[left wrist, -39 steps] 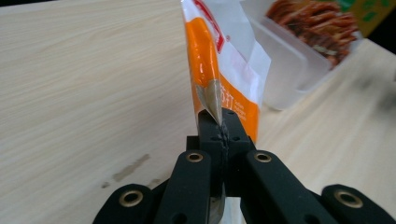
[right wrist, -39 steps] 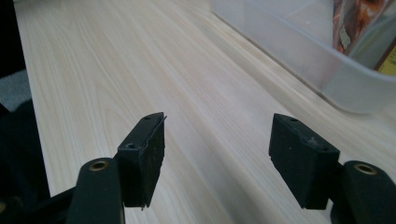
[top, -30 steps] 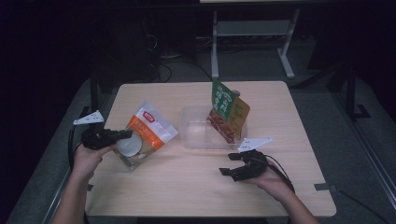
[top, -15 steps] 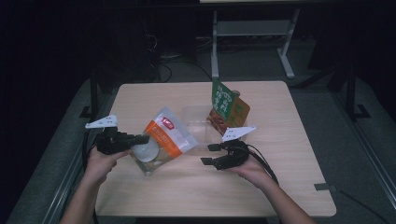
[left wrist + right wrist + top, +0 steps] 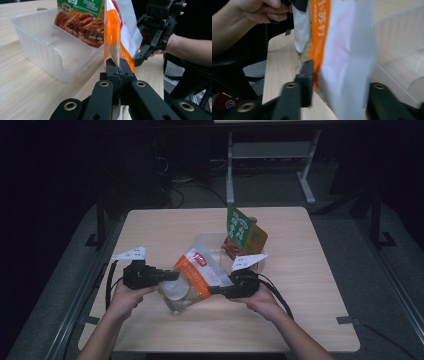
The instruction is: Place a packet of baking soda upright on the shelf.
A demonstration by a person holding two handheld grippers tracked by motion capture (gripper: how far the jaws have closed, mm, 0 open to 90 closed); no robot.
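Firmly left claw (image 5: 119, 72) pinches pouch (image 5: 120, 32).

The pouch (image 5: 194, 277) is orange and white, with a small red label near its top and a clear lower part. The packet (image 5: 243, 236) in the clear plastic box (image 5: 47, 47) is green on top, with a picture of red-brown food below. Both tools (image 5: 172, 275) (image 5: 214, 290) are black with pale grey plates. The worktop (image 5: 310, 270) is light wood grain.
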